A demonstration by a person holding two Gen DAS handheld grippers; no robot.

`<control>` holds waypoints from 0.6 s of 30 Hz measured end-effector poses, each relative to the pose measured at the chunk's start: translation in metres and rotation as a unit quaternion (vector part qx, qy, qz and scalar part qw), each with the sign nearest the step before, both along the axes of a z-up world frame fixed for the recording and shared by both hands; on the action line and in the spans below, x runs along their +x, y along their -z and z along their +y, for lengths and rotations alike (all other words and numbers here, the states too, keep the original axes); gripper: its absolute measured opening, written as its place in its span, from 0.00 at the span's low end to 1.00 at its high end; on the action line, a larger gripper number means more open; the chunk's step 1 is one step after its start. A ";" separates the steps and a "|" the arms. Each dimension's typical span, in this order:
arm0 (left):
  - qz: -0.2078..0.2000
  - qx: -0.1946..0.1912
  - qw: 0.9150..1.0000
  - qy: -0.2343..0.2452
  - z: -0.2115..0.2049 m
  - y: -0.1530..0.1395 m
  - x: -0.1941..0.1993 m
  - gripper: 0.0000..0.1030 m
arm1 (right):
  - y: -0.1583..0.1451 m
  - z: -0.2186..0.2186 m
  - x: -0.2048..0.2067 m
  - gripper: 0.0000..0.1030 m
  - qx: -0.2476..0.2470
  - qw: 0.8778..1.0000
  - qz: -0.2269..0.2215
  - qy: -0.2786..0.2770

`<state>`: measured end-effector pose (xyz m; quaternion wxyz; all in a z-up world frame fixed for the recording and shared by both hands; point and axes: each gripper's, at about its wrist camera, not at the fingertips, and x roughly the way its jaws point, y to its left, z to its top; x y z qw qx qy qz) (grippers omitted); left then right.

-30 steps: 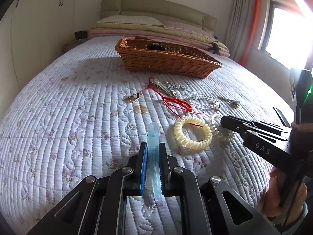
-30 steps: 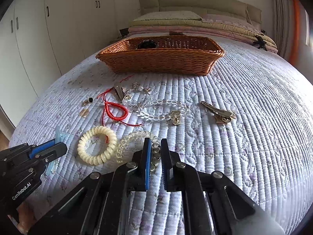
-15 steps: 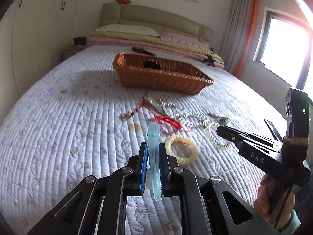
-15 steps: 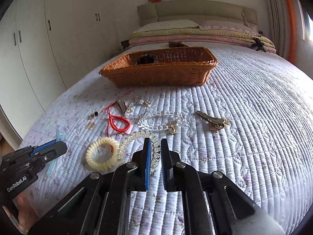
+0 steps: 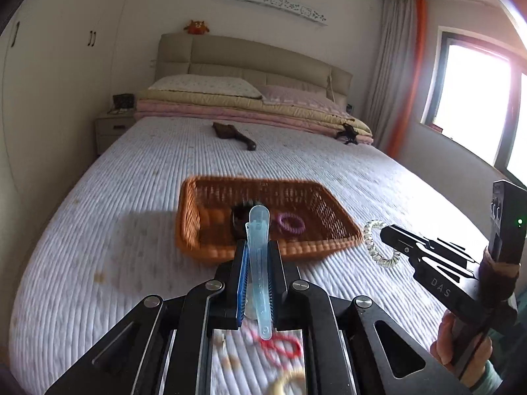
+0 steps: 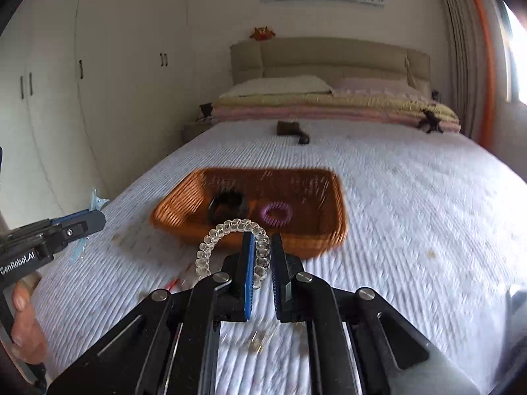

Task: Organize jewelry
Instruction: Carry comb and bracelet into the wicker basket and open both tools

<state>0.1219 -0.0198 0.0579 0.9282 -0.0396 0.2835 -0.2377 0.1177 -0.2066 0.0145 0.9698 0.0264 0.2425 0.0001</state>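
Both grippers have lifted up off the bed toward the basket (image 5: 329, 204). The left gripper (image 5: 258, 253) pinches the blue hair clip (image 5: 259, 230). The right gripper (image 6: 262, 256) pinches the clear coil band (image 6: 230, 227). Carry each one well over the basket's rim, then let go low inside.

Pillows (image 5: 210, 86) and folded blankets (image 5: 250, 112) lie beneath the headboard (image 6: 329, 56).

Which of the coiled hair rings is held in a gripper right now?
The clear spiral coil ring, clamped in the right gripper; the purple and black coils lie in the wicker basket.
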 end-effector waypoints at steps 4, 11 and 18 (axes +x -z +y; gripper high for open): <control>0.011 -0.010 1.000 0.006 -0.016 0.000 0.054 0.11 | -0.007 -0.015 0.056 0.10 0.006 1.000 0.017 0.010; 0.084 0.000 0.996 0.003 -0.036 0.050 0.140 0.11 | 0.024 -0.031 0.138 0.10 0.029 0.994 0.098 0.029; 0.113 0.028 0.993 -0.009 -0.045 0.077 0.159 0.11 | 0.056 -0.023 0.157 0.10 0.009 0.989 0.144 0.034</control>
